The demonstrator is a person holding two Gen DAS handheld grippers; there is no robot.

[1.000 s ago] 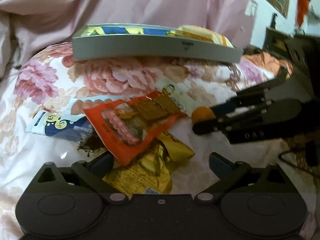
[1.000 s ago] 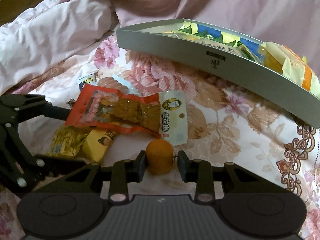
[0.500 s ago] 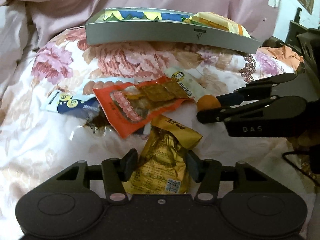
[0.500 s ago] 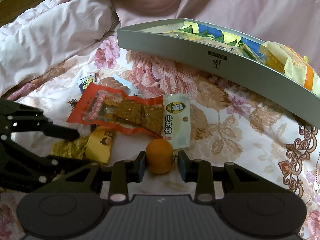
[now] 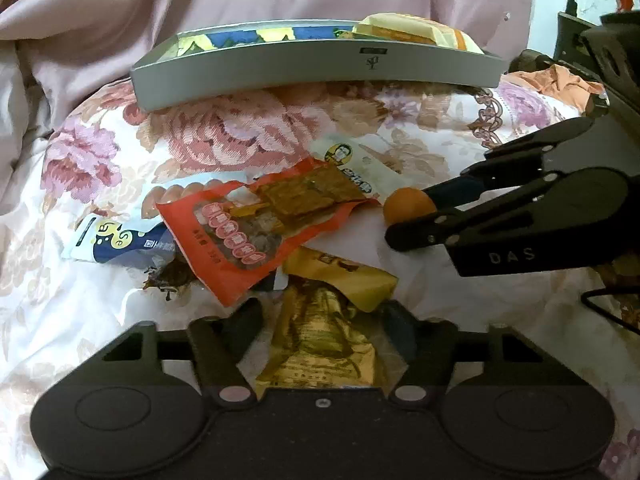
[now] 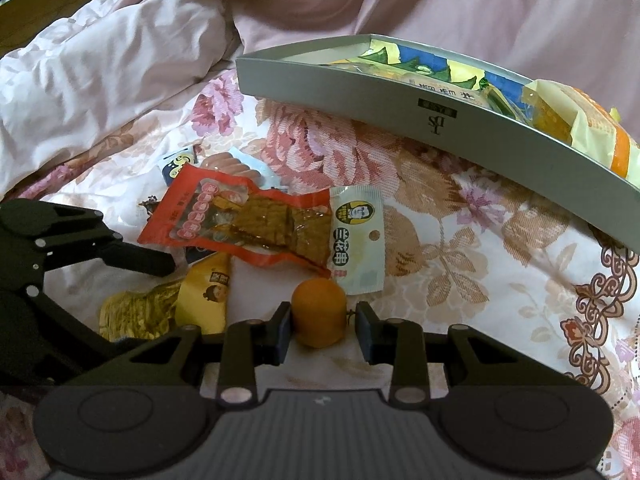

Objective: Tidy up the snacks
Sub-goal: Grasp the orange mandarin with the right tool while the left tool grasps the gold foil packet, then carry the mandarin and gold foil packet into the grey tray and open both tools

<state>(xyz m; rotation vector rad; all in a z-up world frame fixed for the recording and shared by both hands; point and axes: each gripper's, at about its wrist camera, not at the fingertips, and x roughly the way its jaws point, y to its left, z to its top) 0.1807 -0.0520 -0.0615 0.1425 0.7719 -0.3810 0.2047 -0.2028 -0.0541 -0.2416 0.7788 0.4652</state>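
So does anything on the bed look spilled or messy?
Yes. Dark brown crumbs lie loose on the floral bedspread, beside the blue-and-white packet and just under the red packet's corner. They look spilled, though from which packet is unclear.

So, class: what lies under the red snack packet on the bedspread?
Under the red snack packet peek a yellow packet, a blue-and-white packet, a sausage packet and a white packet. Whatever else it covers is hidden.
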